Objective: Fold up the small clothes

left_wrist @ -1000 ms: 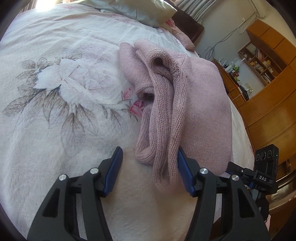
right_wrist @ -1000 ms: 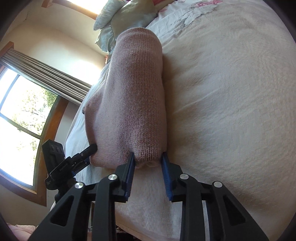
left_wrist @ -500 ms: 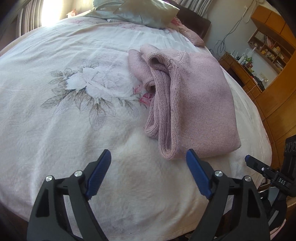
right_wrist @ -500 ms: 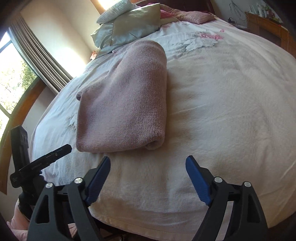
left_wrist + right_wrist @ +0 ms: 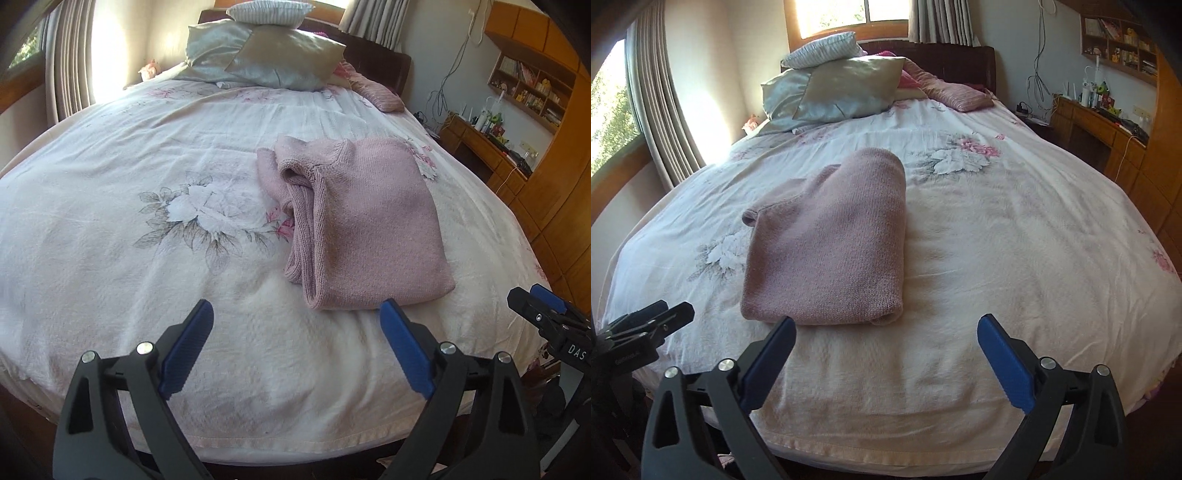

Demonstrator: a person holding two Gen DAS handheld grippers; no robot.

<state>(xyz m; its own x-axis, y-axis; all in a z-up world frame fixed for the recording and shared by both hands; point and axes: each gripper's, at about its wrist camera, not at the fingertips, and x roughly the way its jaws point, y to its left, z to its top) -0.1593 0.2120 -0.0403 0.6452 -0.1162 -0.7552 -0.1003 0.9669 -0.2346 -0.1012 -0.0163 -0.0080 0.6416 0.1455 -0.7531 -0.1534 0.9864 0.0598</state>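
Your left gripper (image 5: 295, 354) and right gripper (image 5: 886, 363) hang empty, fingers apart, short of the folded pink knit sweater (image 5: 834, 251) on the bed (image 5: 1015, 236); folding looks finished, so next judge whether its loose left-hand layers need squaring.

pretty sunny bedroom. big bed (image 5: 1015, 258) with a white floral bedspread, pillows (image 5: 834, 92) piled against a dark headboard (image 5: 960, 59). arched wood-framed window (image 5: 849, 14) behind it with beige curtains (image 5: 661, 110), light blowing out the wall. wooden desk (image 5: 1097, 125) and shelves (image 5: 1119, 33) of clutter at the right wall.
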